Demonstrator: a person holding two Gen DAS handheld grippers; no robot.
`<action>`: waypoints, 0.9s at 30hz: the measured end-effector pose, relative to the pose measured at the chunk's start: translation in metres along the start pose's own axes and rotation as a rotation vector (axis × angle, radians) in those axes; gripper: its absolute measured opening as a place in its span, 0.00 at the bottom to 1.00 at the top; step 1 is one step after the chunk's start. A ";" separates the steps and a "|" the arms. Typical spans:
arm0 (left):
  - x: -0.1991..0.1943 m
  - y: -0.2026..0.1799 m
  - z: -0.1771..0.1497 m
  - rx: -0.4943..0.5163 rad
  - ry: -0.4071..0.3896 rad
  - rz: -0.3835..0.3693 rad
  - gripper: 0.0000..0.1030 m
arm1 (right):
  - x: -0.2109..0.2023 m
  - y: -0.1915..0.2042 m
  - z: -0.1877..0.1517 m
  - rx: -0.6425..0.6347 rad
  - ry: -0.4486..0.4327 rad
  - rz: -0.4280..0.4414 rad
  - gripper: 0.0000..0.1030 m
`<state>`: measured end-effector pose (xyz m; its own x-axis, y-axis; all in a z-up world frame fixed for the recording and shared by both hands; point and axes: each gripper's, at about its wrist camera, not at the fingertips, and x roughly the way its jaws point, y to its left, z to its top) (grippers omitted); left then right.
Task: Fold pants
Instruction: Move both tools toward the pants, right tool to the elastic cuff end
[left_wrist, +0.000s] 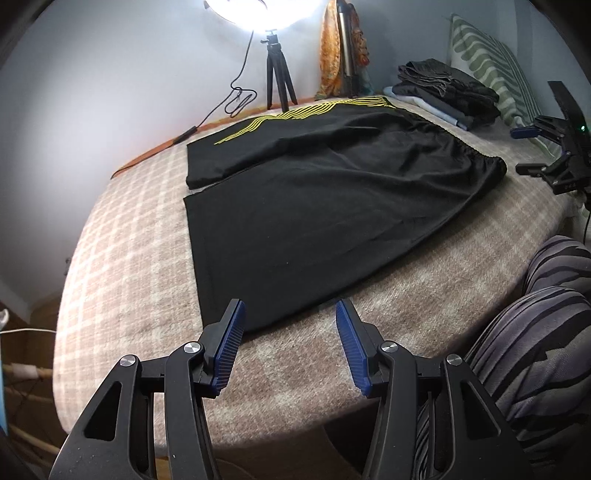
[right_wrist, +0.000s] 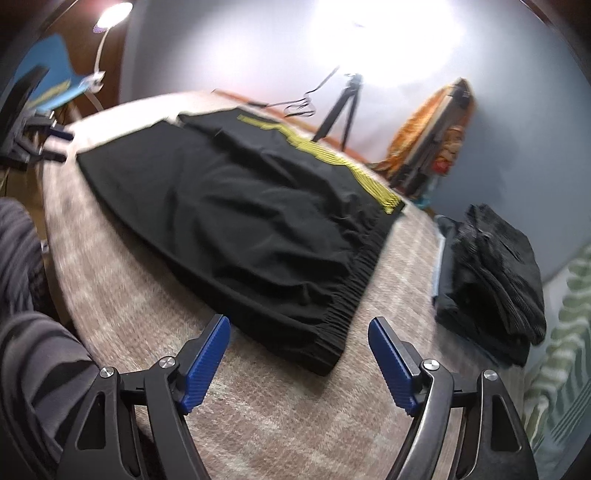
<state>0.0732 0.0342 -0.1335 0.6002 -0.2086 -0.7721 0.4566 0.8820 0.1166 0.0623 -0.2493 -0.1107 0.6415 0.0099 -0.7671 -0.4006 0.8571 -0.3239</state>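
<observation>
Black shorts (left_wrist: 314, 192) with yellow stripes along the far side lie spread flat on a plaid blanket (left_wrist: 129, 240). My left gripper (left_wrist: 290, 306) hovers open over the near leg hem, its blue pads on either side of the hem edge and not pressing on it. In the right wrist view the shorts (right_wrist: 240, 206) reach toward me with the elastic waistband. My right gripper (right_wrist: 298, 321) is open, and the near waistband corner lies between its fingers, unclamped. Each gripper shows in the other's view: the right (left_wrist: 519, 151), the left (right_wrist: 64, 147).
A stack of folded dark clothes (left_wrist: 447, 88) (right_wrist: 495, 280) sits beyond the waistband, beside a green-striped pillow (left_wrist: 491, 70). A lamp tripod (left_wrist: 277, 74) with its cable stands by the far wall. A person's striped-trousered legs (left_wrist: 535, 332) are at the blanket's near edge.
</observation>
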 end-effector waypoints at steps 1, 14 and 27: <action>0.002 0.000 0.000 0.003 0.002 -0.004 0.49 | 0.006 0.003 0.001 -0.026 0.012 0.002 0.77; 0.032 -0.004 -0.004 0.117 0.085 -0.031 0.52 | 0.062 0.023 0.011 -0.233 0.104 0.022 0.76; 0.052 0.003 0.004 0.184 0.105 -0.038 0.54 | 0.073 0.020 0.016 -0.246 0.120 0.075 0.24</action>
<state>0.1082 0.0242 -0.1706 0.5129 -0.1864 -0.8379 0.5955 0.7804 0.1909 0.1120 -0.2234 -0.1645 0.5279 -0.0051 -0.8493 -0.6004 0.7051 -0.3774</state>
